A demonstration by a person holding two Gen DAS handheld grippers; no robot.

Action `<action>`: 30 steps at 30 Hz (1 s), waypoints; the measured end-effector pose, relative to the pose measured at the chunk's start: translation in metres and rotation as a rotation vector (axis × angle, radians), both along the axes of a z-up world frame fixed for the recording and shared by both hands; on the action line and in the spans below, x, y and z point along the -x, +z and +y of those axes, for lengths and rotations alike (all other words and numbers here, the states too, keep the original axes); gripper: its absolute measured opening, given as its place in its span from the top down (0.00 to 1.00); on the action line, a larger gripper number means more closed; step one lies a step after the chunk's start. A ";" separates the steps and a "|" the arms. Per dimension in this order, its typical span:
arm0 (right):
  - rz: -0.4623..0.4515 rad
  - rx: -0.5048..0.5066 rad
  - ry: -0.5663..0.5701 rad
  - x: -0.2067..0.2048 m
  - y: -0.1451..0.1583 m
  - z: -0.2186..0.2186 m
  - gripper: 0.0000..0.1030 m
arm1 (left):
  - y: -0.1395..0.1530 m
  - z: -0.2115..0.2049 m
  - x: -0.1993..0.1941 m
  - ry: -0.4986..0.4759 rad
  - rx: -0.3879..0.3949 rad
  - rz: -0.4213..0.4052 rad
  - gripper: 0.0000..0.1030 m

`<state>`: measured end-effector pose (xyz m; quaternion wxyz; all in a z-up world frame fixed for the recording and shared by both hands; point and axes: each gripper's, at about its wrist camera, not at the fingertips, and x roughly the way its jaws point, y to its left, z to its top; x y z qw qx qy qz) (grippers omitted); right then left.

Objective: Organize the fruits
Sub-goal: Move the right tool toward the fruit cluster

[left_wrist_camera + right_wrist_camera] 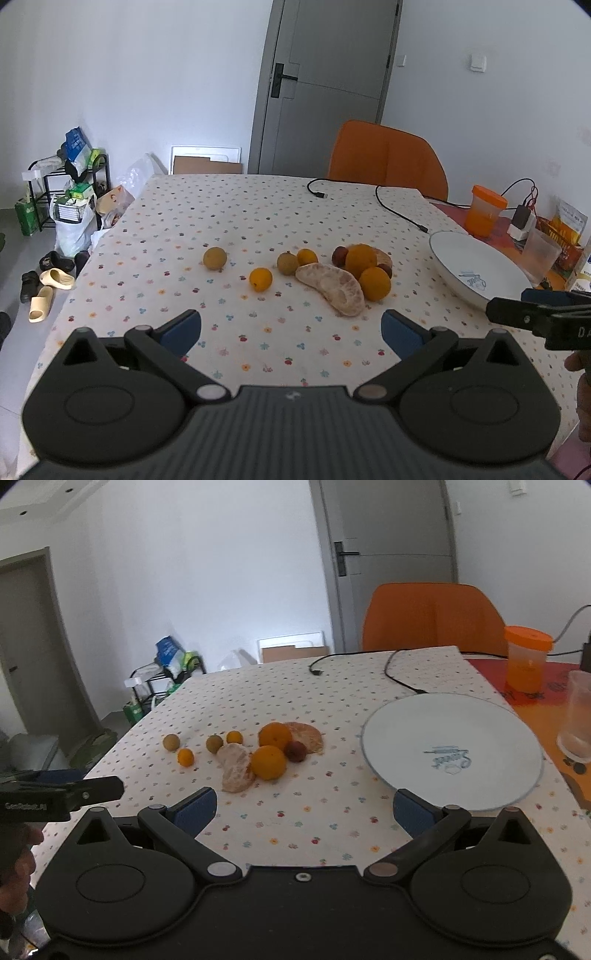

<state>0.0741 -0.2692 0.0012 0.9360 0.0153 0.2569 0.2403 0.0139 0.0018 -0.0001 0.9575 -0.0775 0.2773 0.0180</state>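
Left gripper (291, 328) is hovering over the table's near edge, jaws spread wide, gripping nothing. Right gripper (304, 808) is doing the same, jaws released and empty. Fruits are sitting mid-table on the dotted tablecloth (229, 206): two oranges (373, 283) touching a peeled pomelo segment (334, 288), two kumquats (260, 279), two brownish round fruits (214, 258), dark red ones behind. White plate (452, 751) is lying near the cloth's right edge, holding no fruit. Orange-lidded jar (526, 659) is standing beyond it.
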 end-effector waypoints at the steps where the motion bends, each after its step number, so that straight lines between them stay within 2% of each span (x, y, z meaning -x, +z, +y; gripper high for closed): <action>1: -0.005 0.007 0.005 -0.001 0.000 0.002 0.00 | -0.001 0.001 -0.001 0.002 -0.001 -0.002 0.00; 8: -0.003 0.036 0.042 -0.014 -0.003 0.013 0.00 | -0.004 0.007 -0.010 0.006 0.037 -0.018 0.01; 17: 0.023 -0.001 0.081 -0.029 -0.012 0.025 0.00 | -0.013 0.012 -0.026 0.050 0.022 -0.033 0.02; 23: 0.013 -0.020 0.087 -0.040 -0.015 0.031 0.00 | -0.019 0.020 -0.035 0.091 0.043 -0.040 0.08; 25: 0.010 -0.014 0.083 -0.044 -0.015 0.035 0.01 | -0.020 0.020 -0.040 0.094 0.039 -0.037 0.12; 30: 0.046 -0.022 0.094 -0.058 -0.022 0.045 0.18 | -0.024 0.022 -0.052 0.094 0.048 -0.022 0.22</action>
